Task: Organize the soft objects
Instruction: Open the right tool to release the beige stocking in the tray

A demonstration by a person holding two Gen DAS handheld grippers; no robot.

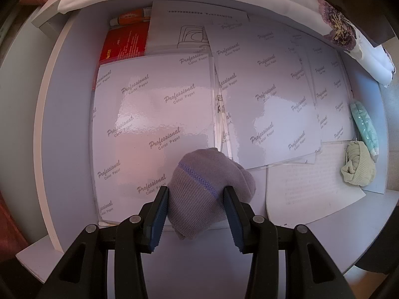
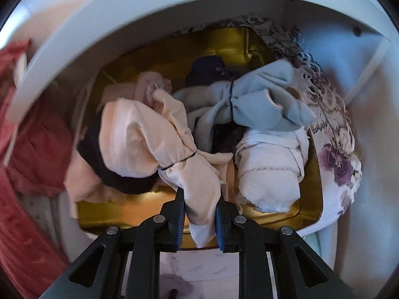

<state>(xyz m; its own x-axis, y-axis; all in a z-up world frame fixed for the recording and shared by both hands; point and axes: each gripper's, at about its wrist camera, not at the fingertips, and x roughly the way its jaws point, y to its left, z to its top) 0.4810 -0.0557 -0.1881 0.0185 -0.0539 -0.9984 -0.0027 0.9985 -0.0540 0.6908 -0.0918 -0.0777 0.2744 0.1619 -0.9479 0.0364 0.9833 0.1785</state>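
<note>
The left gripper (image 1: 195, 200) pinches a rolled grey sock (image 1: 209, 186) at lower centre; the right gripper (image 2: 199, 214) clamps a tied peach cloth bundle (image 2: 159, 137) over the gold tin (image 2: 309, 199), likely for sorting.

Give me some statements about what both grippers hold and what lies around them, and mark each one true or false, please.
1. The left gripper is shut on a rolled grey sock. True.
2. The grey sock has a red stripe. False: the stripe is blue-purple.
3. The right gripper grips a peach cloth bundle tied with a dark band. True.
4. The gold tin holds only one item. False: it also holds a light blue tied bundle and a white cloth, among others.
5. A pale green rolled sock lies at the right edge of the left wrist view. True.
6. The sheets under the grey sock are blank. False: the glossy sheets read "Professional Color Paper".
</note>
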